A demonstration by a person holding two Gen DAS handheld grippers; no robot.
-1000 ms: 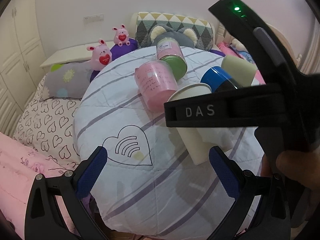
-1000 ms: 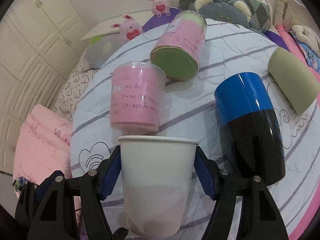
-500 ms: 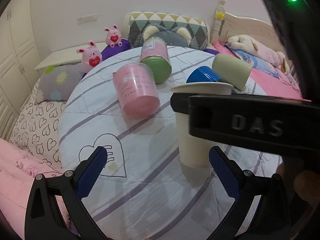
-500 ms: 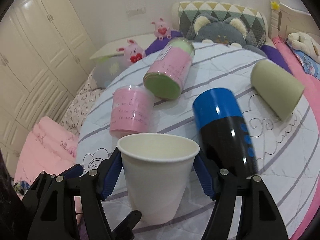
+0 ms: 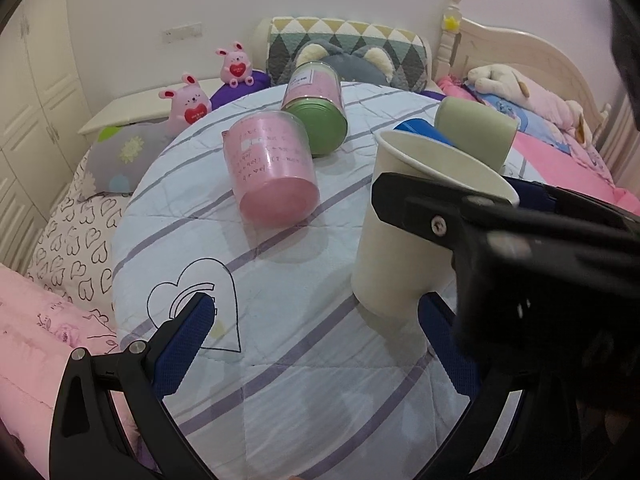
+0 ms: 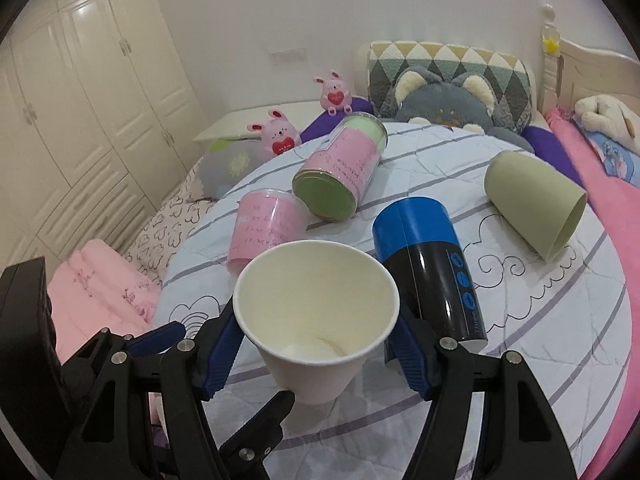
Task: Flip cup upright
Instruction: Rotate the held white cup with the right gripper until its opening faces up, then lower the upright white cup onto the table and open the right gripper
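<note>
A white paper cup (image 6: 316, 316) stands upright on the round quilted table (image 6: 540, 320), mouth up. My right gripper (image 6: 316, 344) has its blue-padded jaws on both sides of the cup, shut on it. In the left wrist view the same cup (image 5: 404, 240) stands at the right, with the right gripper's black body across it. My left gripper (image 5: 316, 344) is open and empty, low over the table's near edge, left of the cup.
Lying on the table are a pink clear cup (image 6: 266, 226), a pink can with a green end (image 6: 340, 176), a blue and black bottle (image 6: 432, 268) and a green cup (image 6: 534, 202). Plush toys and pillows (image 6: 448, 76) lie behind; a bed is at the right.
The right gripper has tilted the white cup from leaning to upright and set its base on the table. Both cameras have risen and now look down more.
</note>
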